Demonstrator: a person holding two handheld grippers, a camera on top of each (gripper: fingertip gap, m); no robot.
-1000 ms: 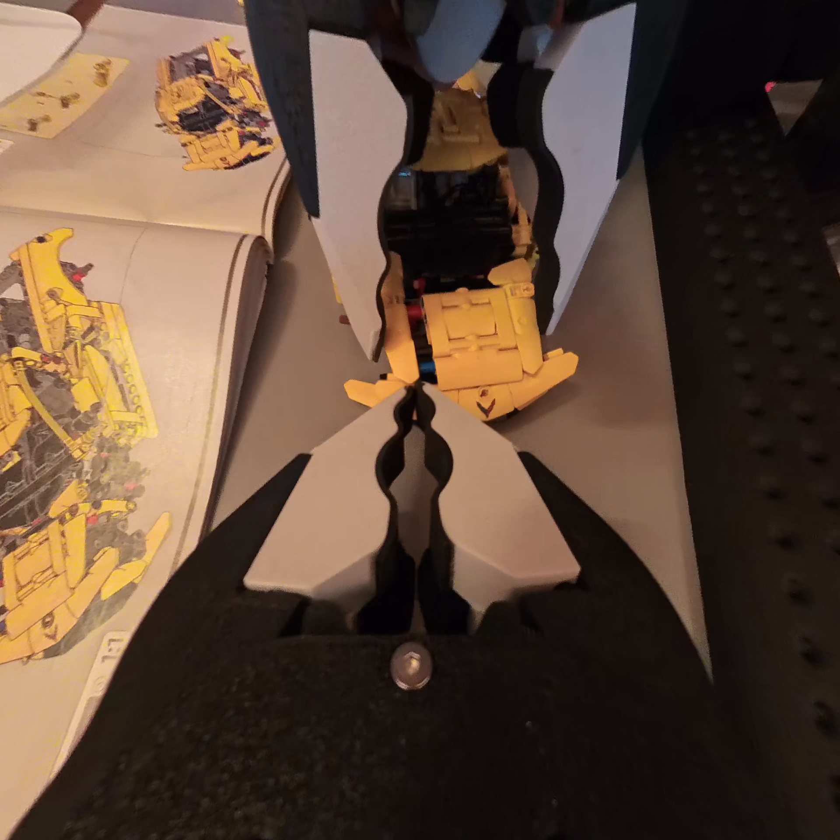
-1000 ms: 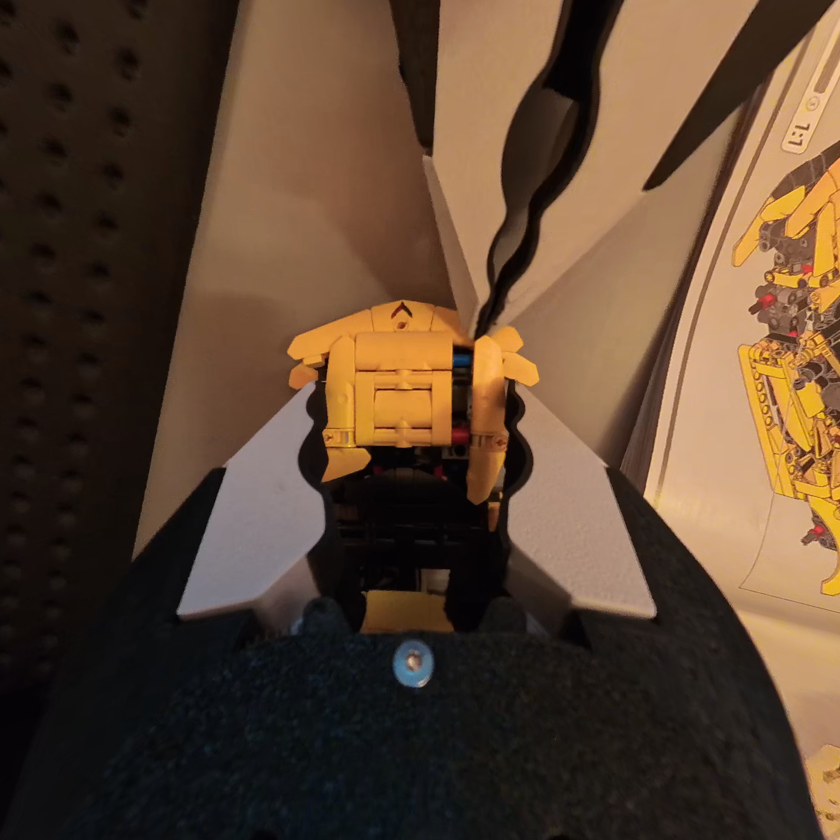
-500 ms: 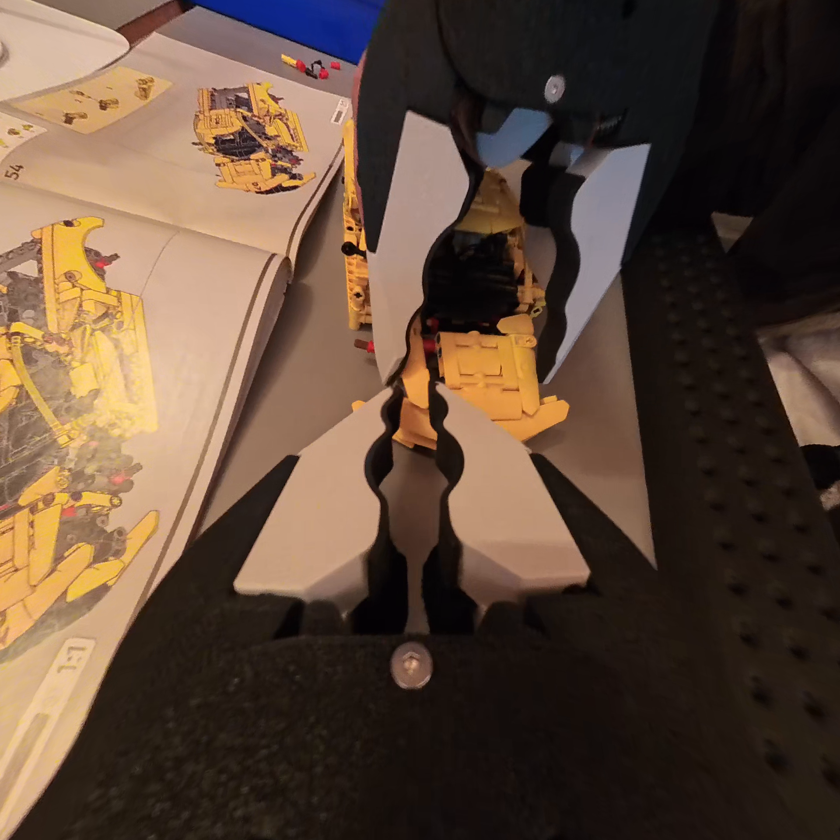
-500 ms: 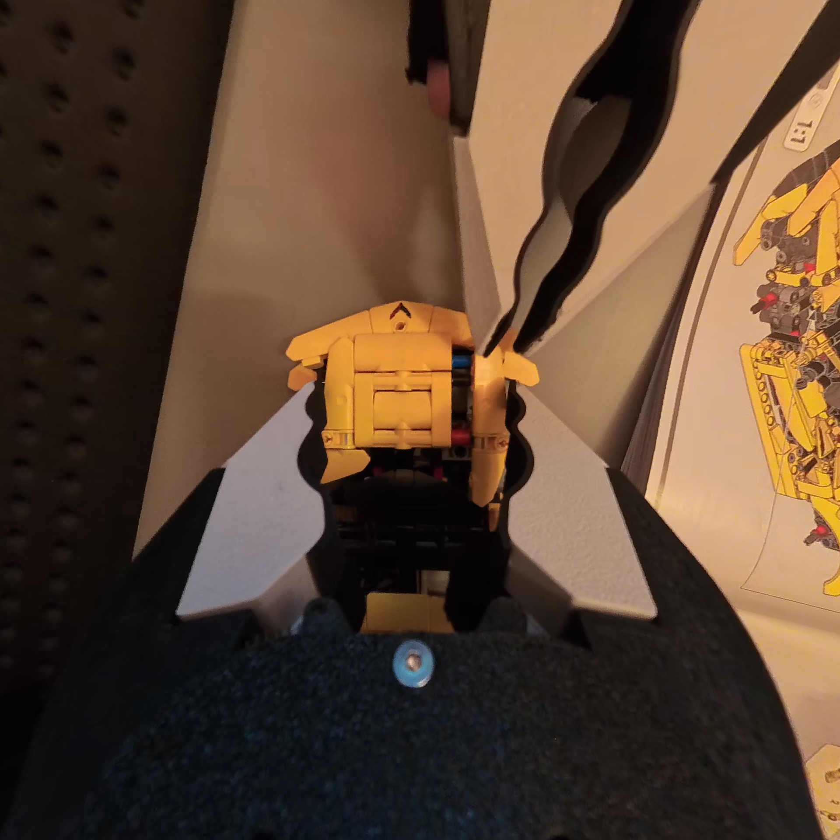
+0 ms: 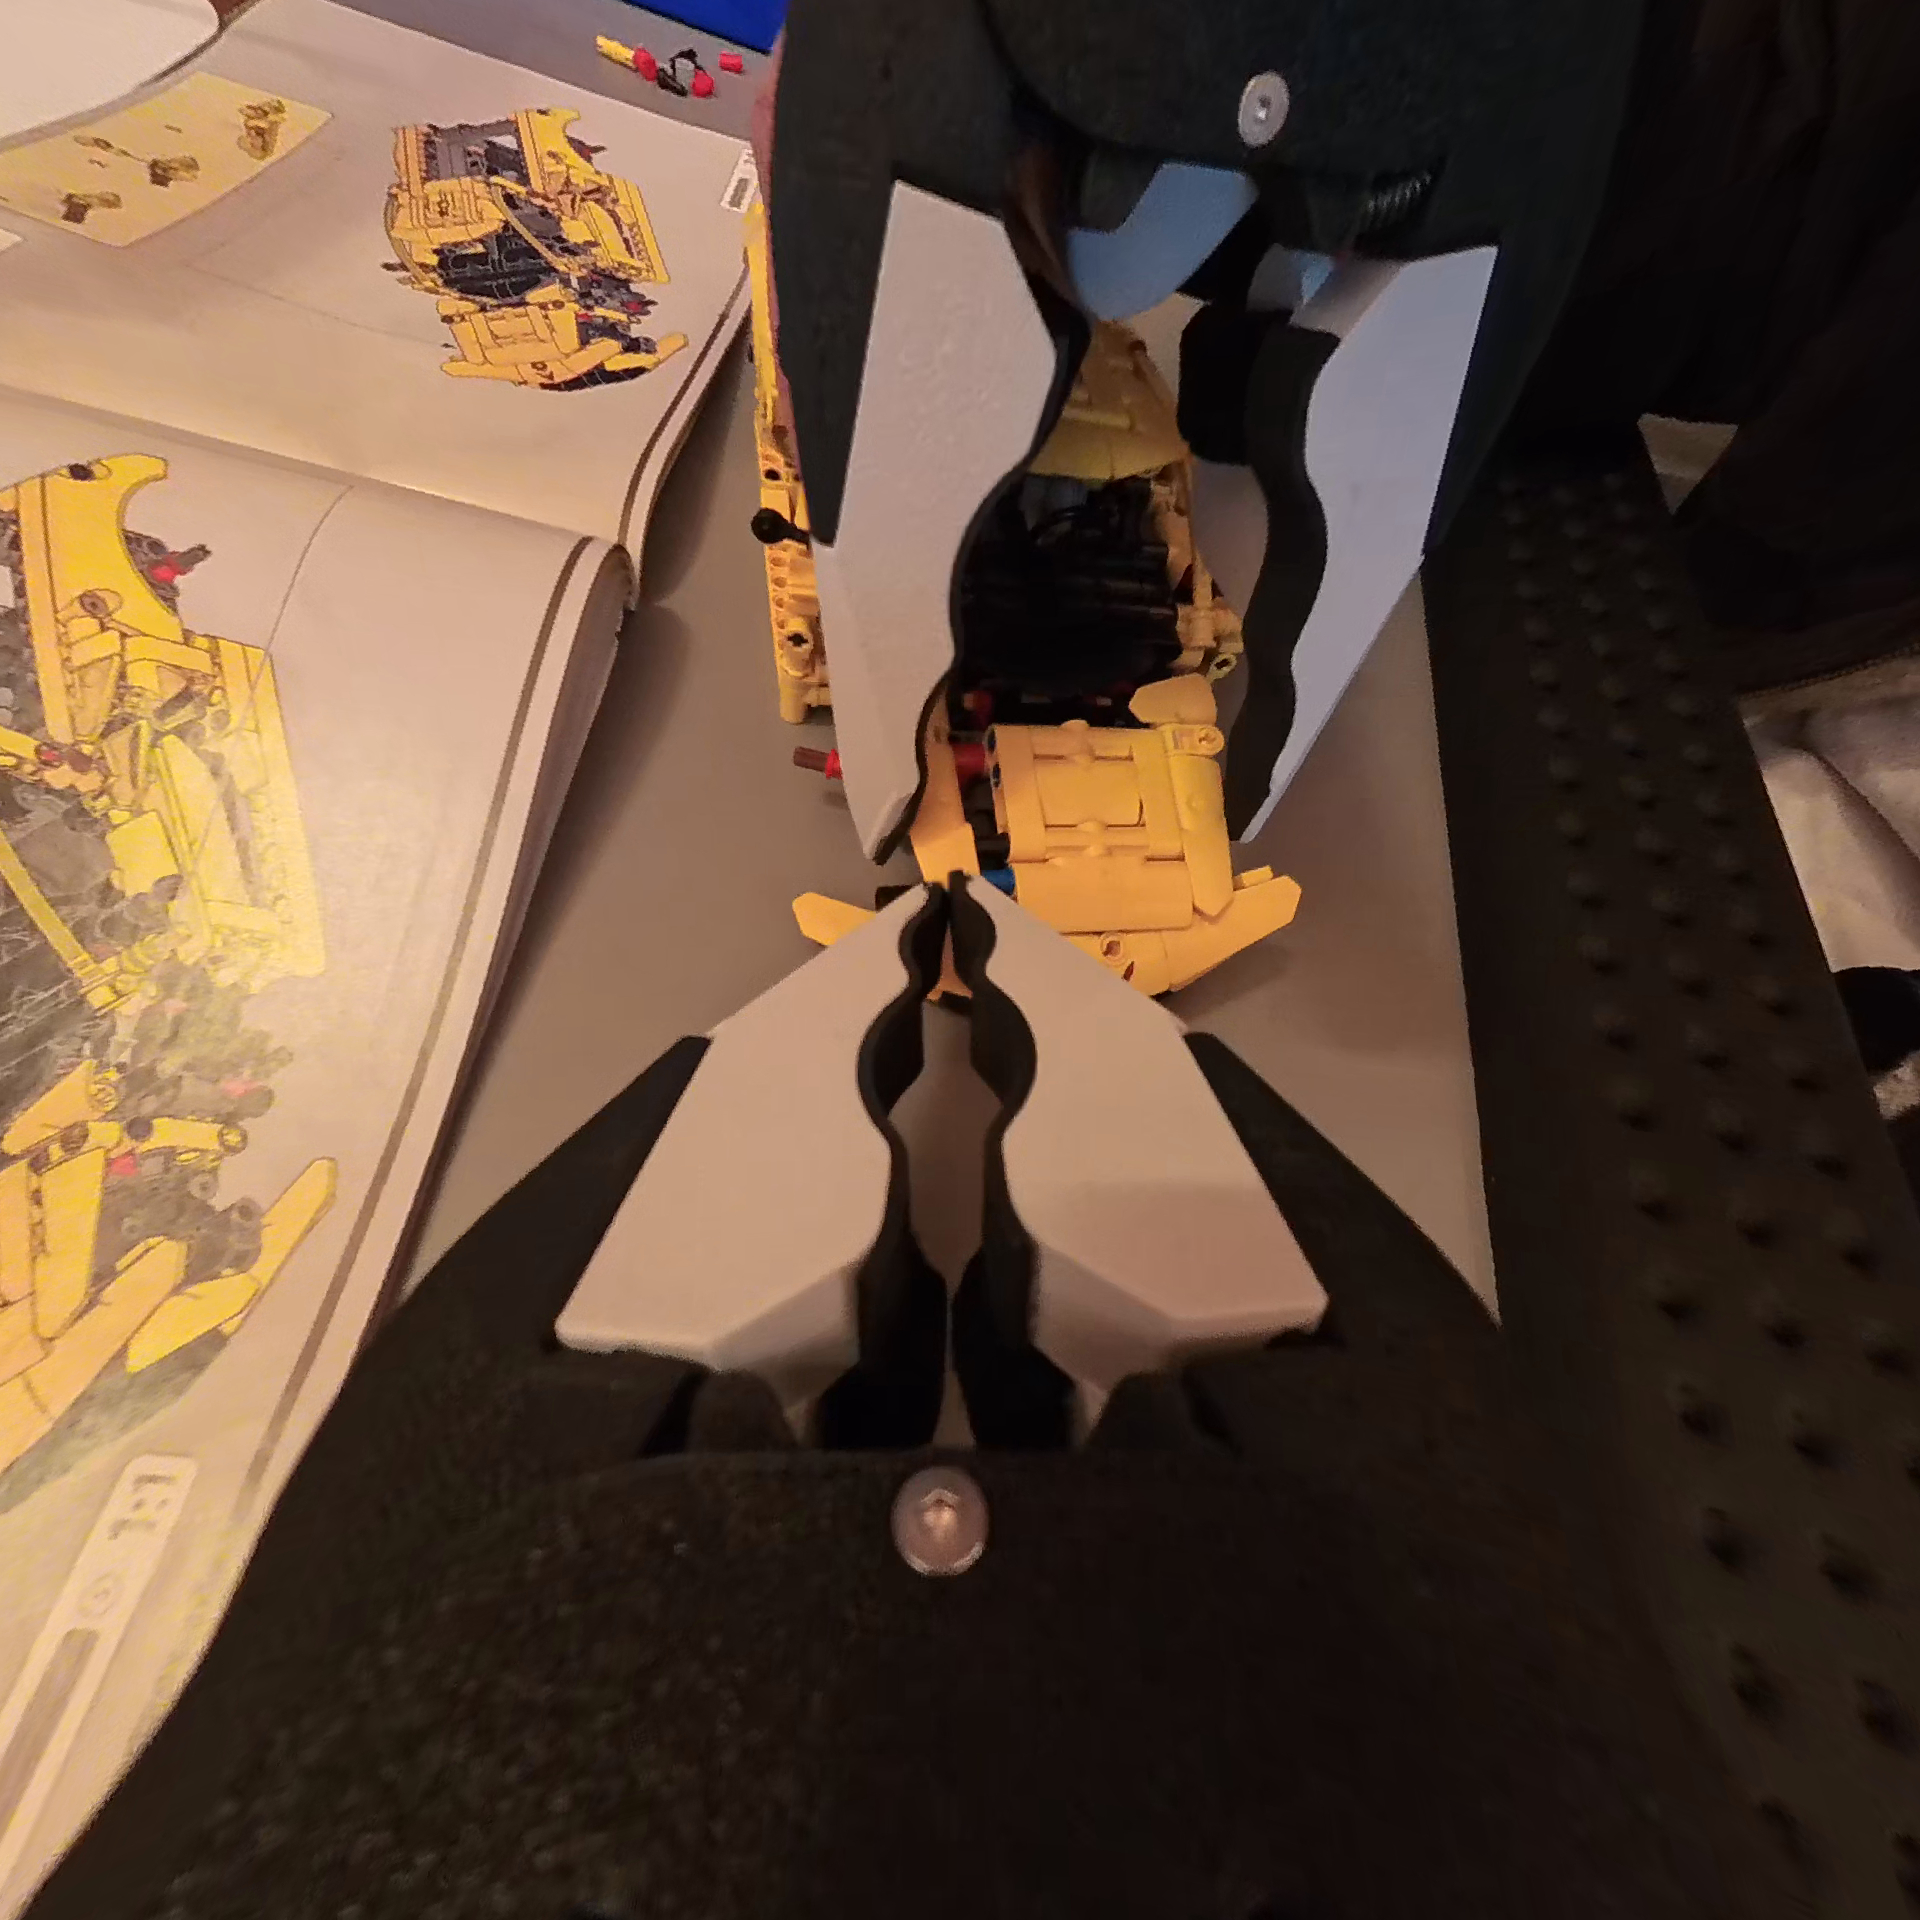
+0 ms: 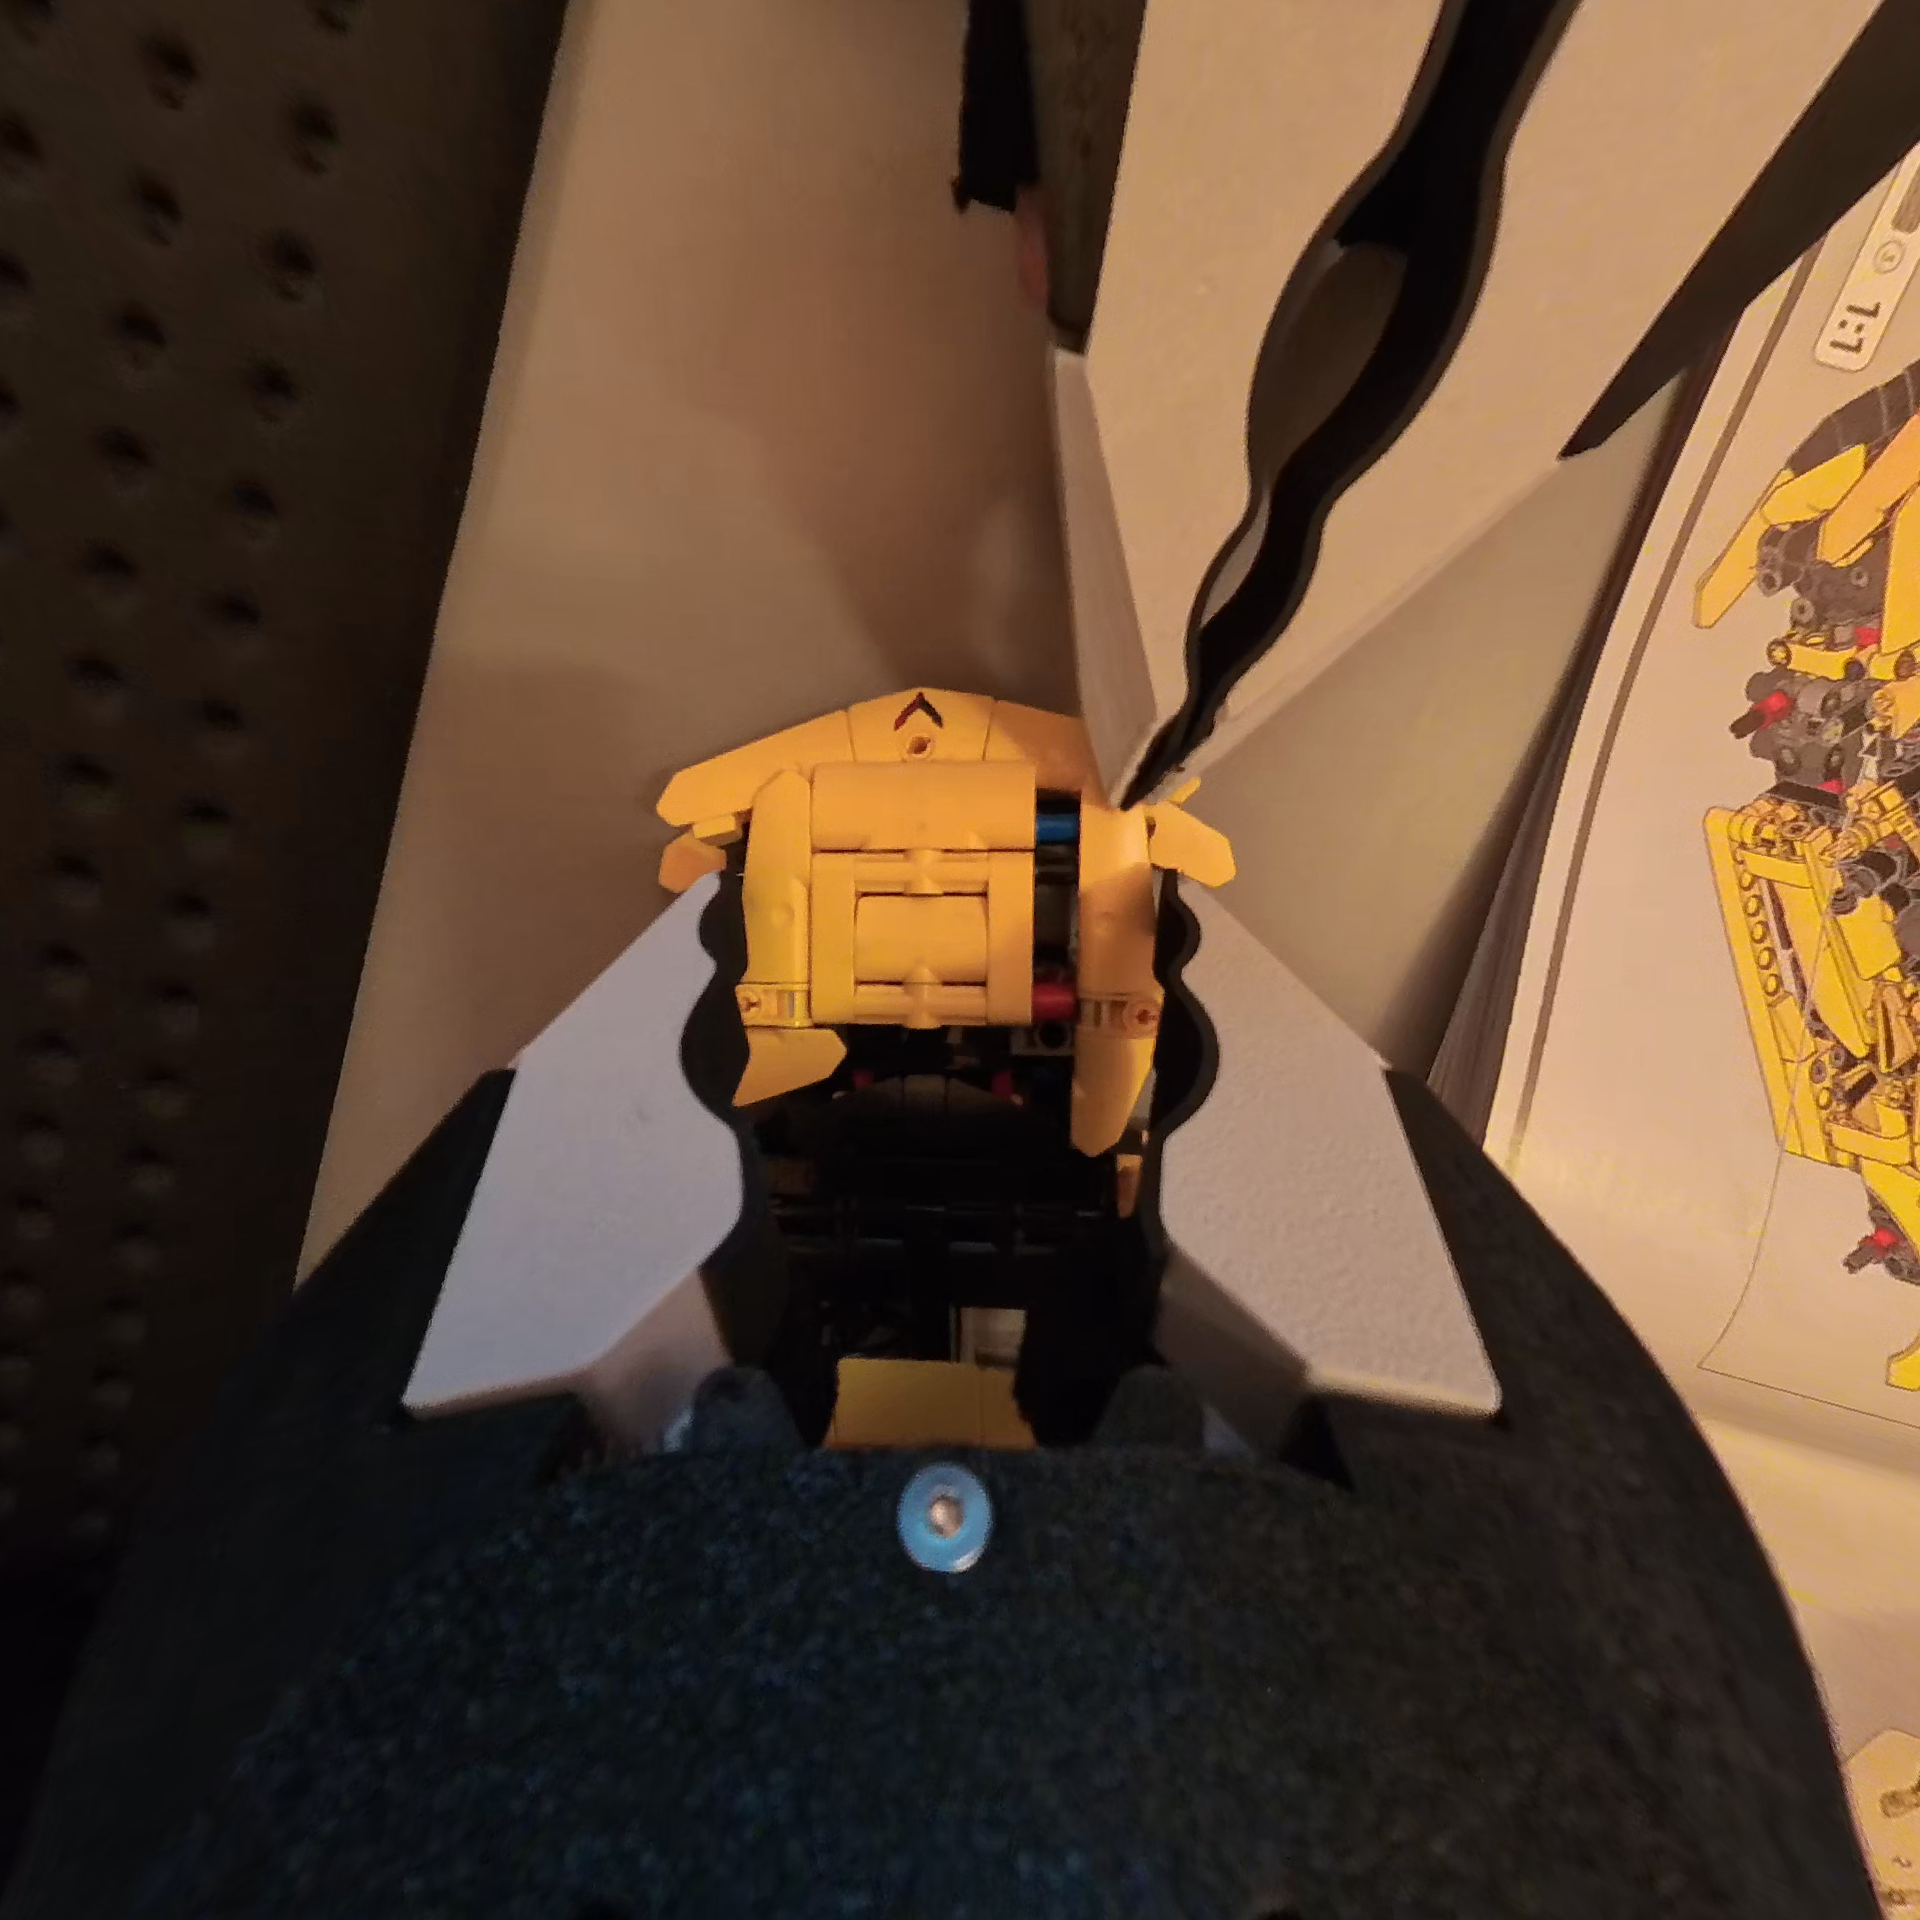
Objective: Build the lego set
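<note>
Right gripper (image 6: 935, 987) is clamped around the yellow lego model (image 6: 914, 914), gray fingers (image 6: 582, 1143) pressing its black middle from both sides. Left gripper (image 5: 951, 894) is pinched nearly closed, tips on a yellow side panel (image 6: 1117, 904) at the model's 2 o'clock in the right wrist view; whether it grips anything I cannot tell. The model sits low over the gray table (image 5: 665, 852), with the open instruction book (image 5: 312, 727) at 9 o'clock. Risk: pushing that loose-looking panel off-axis could pop it off or twist the model in the clamp. Plastic is hard, glossy and curved; the finger pads are wavy black rubber.
</note>
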